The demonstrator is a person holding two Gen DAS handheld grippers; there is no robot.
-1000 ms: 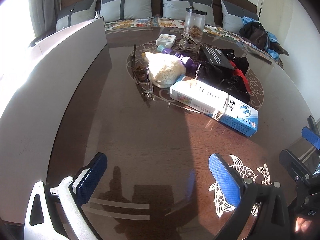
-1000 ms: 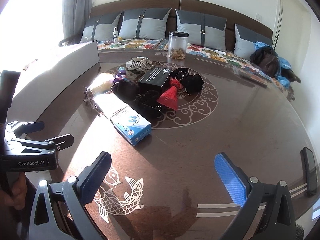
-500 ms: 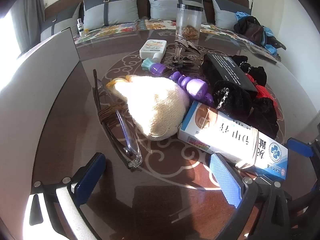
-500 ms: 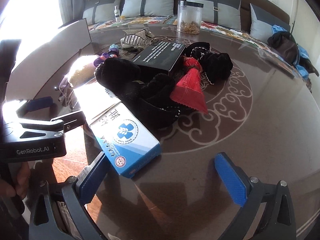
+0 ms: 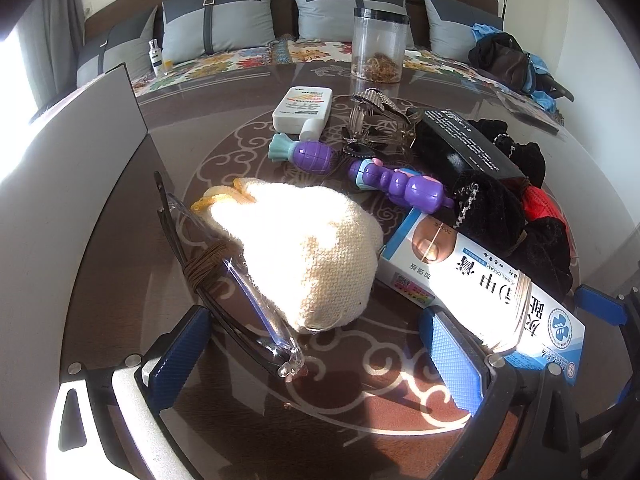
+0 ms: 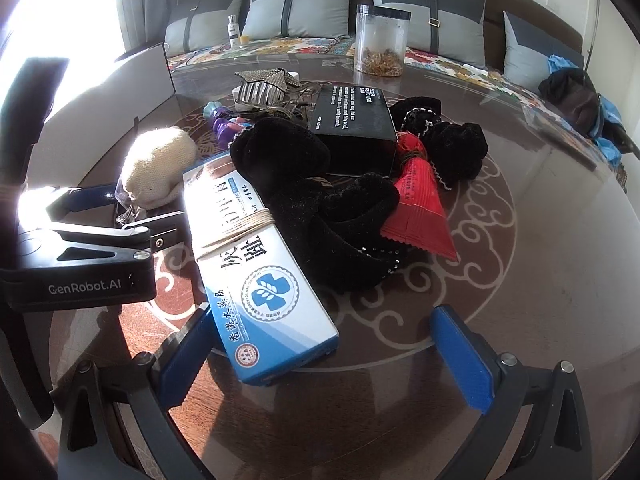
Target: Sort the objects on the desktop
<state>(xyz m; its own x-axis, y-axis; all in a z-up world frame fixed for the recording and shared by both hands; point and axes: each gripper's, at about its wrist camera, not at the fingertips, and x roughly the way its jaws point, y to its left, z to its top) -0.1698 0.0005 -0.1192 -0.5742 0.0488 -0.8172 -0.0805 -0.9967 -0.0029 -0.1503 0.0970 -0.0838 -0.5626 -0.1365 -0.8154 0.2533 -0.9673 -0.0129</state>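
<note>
A pile of small objects lies on the dark round table [image 5: 132, 216]. My left gripper [image 5: 316, 360] is open, its blue pads on either side of the near end of clear glasses [image 5: 256, 312] tied with brown cord. A cream knitted pouch [image 5: 308, 252] rests just beyond. My right gripper [image 6: 324, 362] is open around the near end of a blue-and-white cream box [image 6: 272, 300], also in the left wrist view [image 5: 480, 280]. Black velvet pouches [image 6: 312, 200] lie against that box. The left gripper [image 6: 100, 232] shows at the left of the right wrist view.
Further back lie two purple toys [image 5: 400, 184], a white bottle [image 5: 302, 108], a hair clip [image 5: 372, 98], a black box [image 6: 354, 120], a red packet [image 6: 420, 208] and a clear jar [image 5: 378, 50]. A white container wall [image 5: 60, 184] stands at left. A sofa with cushions lies behind.
Both grippers have moved forward to the pile. The glasses now sit between the left fingers and the box end between the right fingers. Both stay open.
</note>
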